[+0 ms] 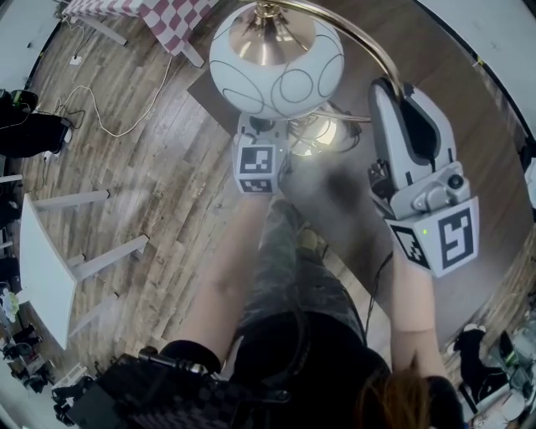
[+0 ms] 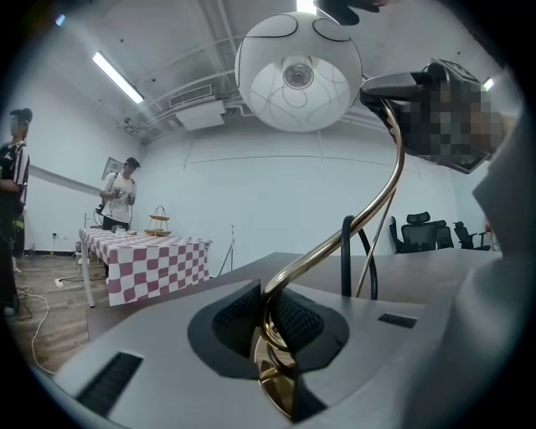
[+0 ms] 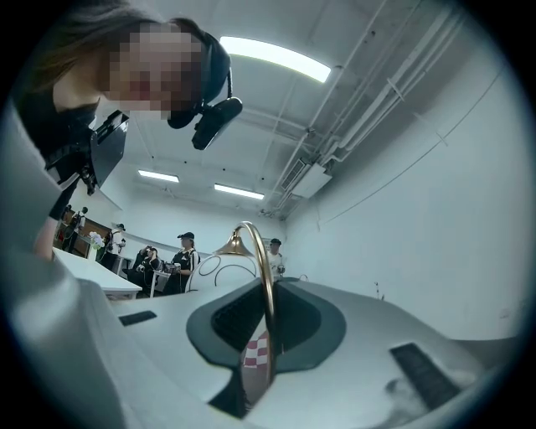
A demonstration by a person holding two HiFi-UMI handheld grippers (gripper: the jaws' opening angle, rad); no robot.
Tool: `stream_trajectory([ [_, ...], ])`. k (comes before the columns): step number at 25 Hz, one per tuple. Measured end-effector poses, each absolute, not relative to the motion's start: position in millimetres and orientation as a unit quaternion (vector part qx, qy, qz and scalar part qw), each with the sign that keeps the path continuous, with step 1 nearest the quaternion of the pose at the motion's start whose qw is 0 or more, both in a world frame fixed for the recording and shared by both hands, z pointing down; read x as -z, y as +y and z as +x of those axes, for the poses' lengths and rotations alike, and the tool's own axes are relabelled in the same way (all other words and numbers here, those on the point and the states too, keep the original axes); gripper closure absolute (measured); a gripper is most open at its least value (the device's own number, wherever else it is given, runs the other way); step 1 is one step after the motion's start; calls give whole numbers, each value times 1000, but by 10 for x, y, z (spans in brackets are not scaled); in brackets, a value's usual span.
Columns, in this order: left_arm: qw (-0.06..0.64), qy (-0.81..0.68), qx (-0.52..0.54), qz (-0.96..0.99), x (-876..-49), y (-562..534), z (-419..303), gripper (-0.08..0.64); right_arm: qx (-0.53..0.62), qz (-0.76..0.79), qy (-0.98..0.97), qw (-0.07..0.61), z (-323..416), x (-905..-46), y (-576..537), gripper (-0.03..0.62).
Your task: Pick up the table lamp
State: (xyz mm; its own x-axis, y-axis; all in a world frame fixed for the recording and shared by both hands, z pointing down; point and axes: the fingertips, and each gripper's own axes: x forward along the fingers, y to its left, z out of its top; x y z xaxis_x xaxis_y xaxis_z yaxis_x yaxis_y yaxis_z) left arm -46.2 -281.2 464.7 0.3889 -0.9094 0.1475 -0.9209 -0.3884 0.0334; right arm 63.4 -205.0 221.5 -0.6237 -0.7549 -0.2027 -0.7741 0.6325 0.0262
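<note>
The table lamp has a white globe shade [image 1: 276, 59] with thin ring lines and an arched brass stem [image 1: 360, 38]. In the head view my left gripper [image 1: 266, 127] sits just under the shade, by the brass base [image 1: 322, 134]. In the left gripper view it is shut on the curled lower stem [image 2: 268, 335], and the shade [image 2: 299, 71] hangs above. My right gripper [image 1: 389, 84] reaches the arch from the right. In the right gripper view the thin brass stem [image 3: 266, 276] runs between its pads [image 3: 295, 323], which close on it. The shade [image 3: 219, 270] shows behind.
A dark brown tabletop [image 1: 352, 193] lies below the lamp. A checked tablecloth [image 1: 172, 21] covers a table at the far side. A white table [image 1: 46, 276] stands at the left, with a cable [image 1: 109, 109] on the wood floor. People [image 2: 121, 197] and office chairs [image 2: 419, 230] stand farther off.
</note>
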Motion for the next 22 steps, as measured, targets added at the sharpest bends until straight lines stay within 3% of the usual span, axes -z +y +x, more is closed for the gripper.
stream_trajectory([
  [22, 62, -556, -65, 826, -4558, -2723, -525, 525, -40, -419, 901, 102, 627, -2136, -1960, 560],
])
